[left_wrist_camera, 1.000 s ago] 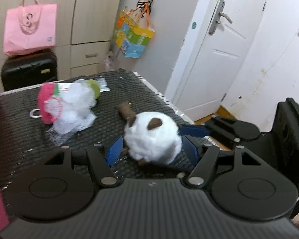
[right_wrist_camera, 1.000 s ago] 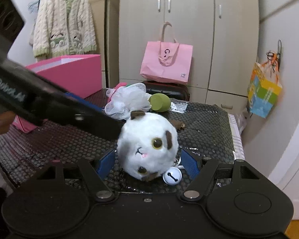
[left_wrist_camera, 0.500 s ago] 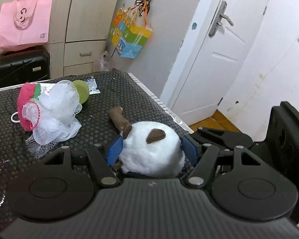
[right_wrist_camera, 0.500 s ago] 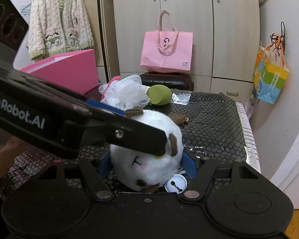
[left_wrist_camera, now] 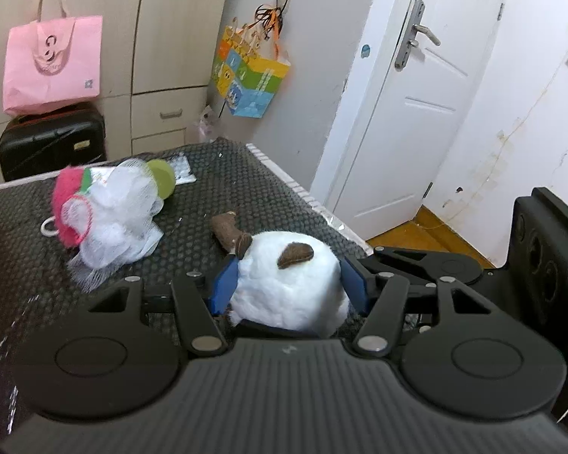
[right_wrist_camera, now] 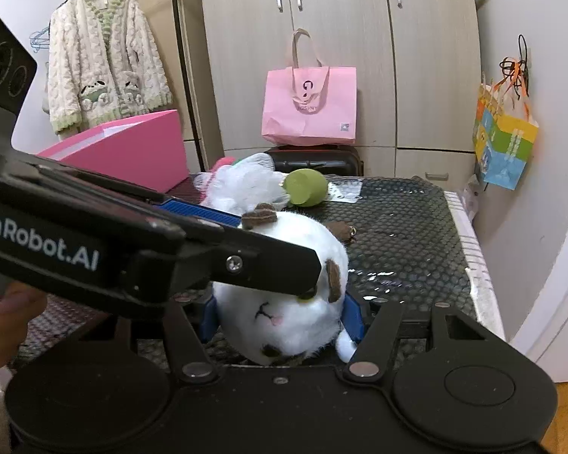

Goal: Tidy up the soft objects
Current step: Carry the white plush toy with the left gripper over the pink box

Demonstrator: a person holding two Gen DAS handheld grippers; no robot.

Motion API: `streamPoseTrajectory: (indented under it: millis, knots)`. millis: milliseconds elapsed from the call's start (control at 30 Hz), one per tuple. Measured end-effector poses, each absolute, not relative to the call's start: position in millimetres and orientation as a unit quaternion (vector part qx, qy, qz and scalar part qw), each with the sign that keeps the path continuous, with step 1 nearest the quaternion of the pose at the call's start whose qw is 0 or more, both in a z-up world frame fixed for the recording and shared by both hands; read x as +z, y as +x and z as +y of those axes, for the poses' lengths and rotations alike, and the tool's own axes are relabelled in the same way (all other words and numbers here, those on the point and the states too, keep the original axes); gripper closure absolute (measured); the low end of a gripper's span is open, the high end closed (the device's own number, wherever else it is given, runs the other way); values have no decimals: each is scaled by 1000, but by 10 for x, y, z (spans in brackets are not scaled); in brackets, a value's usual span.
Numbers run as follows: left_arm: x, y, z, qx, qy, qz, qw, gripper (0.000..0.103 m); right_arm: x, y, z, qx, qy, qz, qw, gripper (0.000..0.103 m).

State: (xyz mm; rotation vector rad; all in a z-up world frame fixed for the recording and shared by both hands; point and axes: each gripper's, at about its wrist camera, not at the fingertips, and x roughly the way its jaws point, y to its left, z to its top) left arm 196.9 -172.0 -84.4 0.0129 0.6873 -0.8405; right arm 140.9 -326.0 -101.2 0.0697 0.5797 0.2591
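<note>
A round white plush cat (left_wrist_camera: 287, 280) with brown ears lies on the black mesh table (left_wrist_camera: 208, 204). My left gripper (left_wrist_camera: 288, 283) has its blue pads pressed on both sides of the plush. My right gripper (right_wrist_camera: 280, 312) also has its blue pads against the plush (right_wrist_camera: 284, 302) from the other side. The left gripper's arm crosses the right wrist view over the plush's face. A brown tail piece (left_wrist_camera: 227, 227) sticks out behind the plush. A white mesh bath pouf (left_wrist_camera: 121, 212) with pink trim lies further back.
A green egg-shaped sponge (right_wrist_camera: 306, 187) sits by the pouf. A pink box (right_wrist_camera: 132, 151) stands at the table's left. A pink bag (right_wrist_camera: 308, 106) rests on a black suitcase (left_wrist_camera: 53, 143) behind the table. The table's right edge (left_wrist_camera: 306, 200) faces a white door (left_wrist_camera: 409, 87).
Both grippers have moved in around the plush and closed their pads on it. The plush has tipped forward and its face now points down towards the right gripper.
</note>
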Motion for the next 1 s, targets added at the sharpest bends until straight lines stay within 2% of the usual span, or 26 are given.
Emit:
streamPoseTrajectory:
  millis: [333,1000]
  knots:
    - [-723,1669,-1439,-389,25,337,857,47,-887,1197,-3004,145,54,313,937,36]
    - [-460,1367,-657,-369,-6,424,827,47,-574,1074,-2465,249,74,413,873,36]
